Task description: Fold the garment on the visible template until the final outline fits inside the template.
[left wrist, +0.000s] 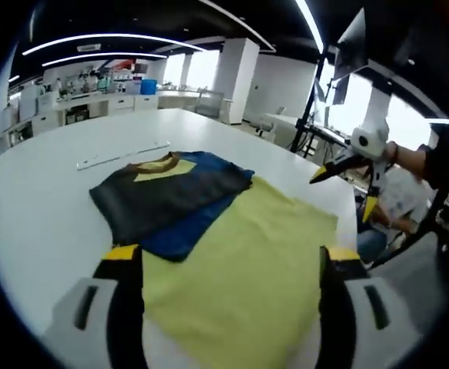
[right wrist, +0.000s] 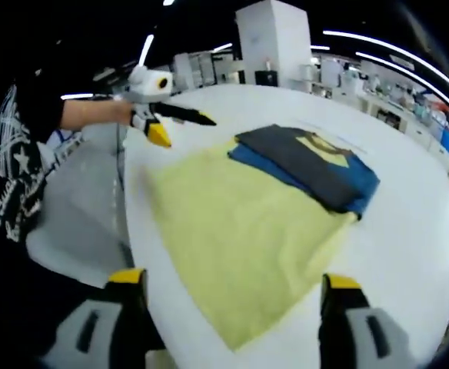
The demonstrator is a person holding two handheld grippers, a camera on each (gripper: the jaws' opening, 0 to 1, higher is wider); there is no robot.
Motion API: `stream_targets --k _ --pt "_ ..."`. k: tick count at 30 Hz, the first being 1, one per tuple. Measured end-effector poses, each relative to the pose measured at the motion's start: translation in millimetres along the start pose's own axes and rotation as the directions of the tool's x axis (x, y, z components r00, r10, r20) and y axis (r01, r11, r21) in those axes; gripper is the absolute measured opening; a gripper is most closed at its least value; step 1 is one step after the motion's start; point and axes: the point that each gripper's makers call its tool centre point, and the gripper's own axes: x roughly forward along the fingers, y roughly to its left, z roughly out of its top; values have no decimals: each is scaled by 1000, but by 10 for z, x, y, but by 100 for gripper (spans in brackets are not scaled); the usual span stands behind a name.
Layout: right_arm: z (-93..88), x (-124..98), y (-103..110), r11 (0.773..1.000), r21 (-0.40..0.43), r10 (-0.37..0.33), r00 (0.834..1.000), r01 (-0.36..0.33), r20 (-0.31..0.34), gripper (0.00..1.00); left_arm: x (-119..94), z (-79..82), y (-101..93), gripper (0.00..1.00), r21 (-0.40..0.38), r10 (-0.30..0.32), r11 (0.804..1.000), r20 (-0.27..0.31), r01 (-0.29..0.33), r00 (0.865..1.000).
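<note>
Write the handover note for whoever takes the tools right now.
Left tool: open, empty, held over the near edge of the yellow sheet.
Right tool: open, empty, over the sheet's opposite edge.
Garment: partly folded, dark grey over blue, with a yellow collar area; it lies on one end of the sheet on the white table.
Done: at least one fold.
Left: I can't tell whether the outline fits; check it, then fold further if needed.

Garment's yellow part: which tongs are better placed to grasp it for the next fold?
Probably left tongs: open, with the yellow part spread wide between them. Right tongs, also open, face only its corner.
</note>
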Motion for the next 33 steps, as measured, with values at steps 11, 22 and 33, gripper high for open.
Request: stream_targets --k 11,22,33 --pt "-176 57 52 999 -33 1 998 -4 -66 83 -287 -484 -173 84 78 -8 997 -132 19 991" --pt "-381 110 60 995 -101 -17 989 2 -149 71 -391 -938 -292 73 172 -24 983 -258 70 966" --pt "-544 124 -22 989 -150 -39 974 5 -222 58 -400 -1085 -280 60 280 10 956 -317 84 948"
